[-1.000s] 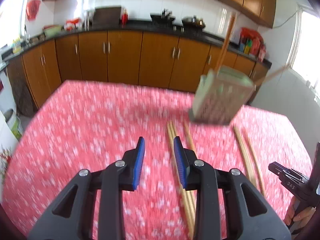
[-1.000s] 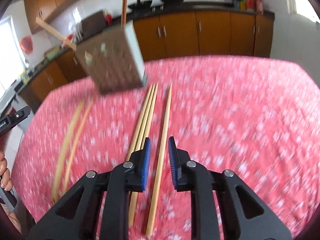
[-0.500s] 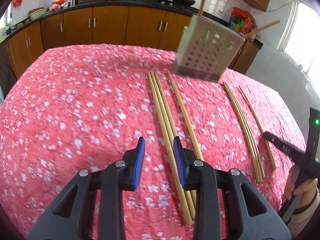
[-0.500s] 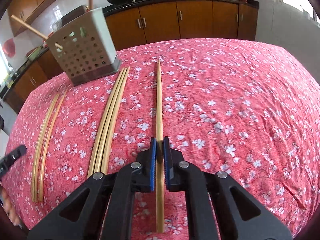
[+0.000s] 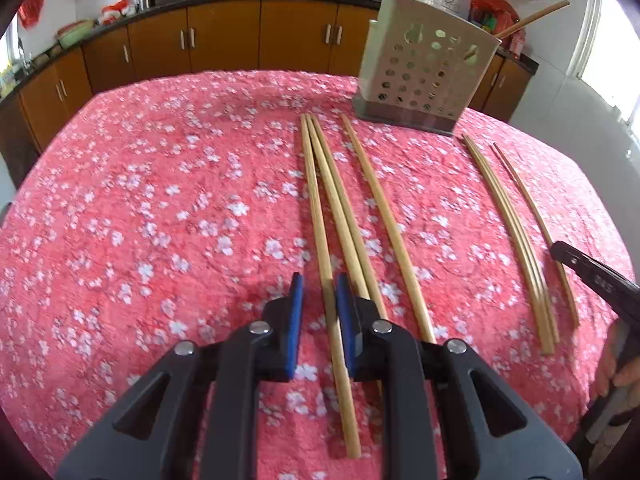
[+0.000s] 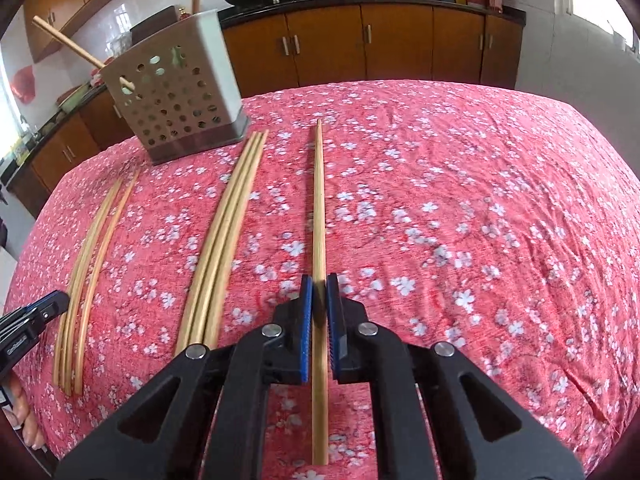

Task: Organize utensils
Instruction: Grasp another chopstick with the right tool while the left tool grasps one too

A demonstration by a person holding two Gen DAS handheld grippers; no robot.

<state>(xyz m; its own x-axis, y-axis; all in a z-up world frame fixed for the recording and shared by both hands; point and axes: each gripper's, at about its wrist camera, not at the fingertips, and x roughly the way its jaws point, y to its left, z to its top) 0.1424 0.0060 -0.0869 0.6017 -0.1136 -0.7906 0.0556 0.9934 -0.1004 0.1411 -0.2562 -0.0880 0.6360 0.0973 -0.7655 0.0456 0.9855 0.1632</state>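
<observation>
We hold the right tongs (image 6: 319, 294) clamped on a single chopstick (image 6: 319, 208), blue pads tight against its sides near its lower third. Its long axis runs almost straight up the right wrist frame, one end toward the bottom edge, the other pointing at the cabinets (image 6: 400, 48) at the top. To its left lies a bundle of three chopsticks (image 6: 224, 236), slanting toward the perforated holder (image 6: 176, 104) in the upper left, and farther left another thin group (image 6: 88, 264).

In the left wrist frame our left tongs (image 5: 319, 300) stand narrowly apart, straddling one chopstick (image 5: 320, 232) without visibly pinching it. That stick lies lengthwise from the bottom centre up toward the holder (image 5: 424, 72) in the upper right. Two more sticks (image 5: 344, 216) lie touching it on its right, their far ends converging with it. All rest on the desk's red flowered cloth (image 5: 160, 200); two chopsticks (image 6: 68, 42) lean out of the holder.
</observation>
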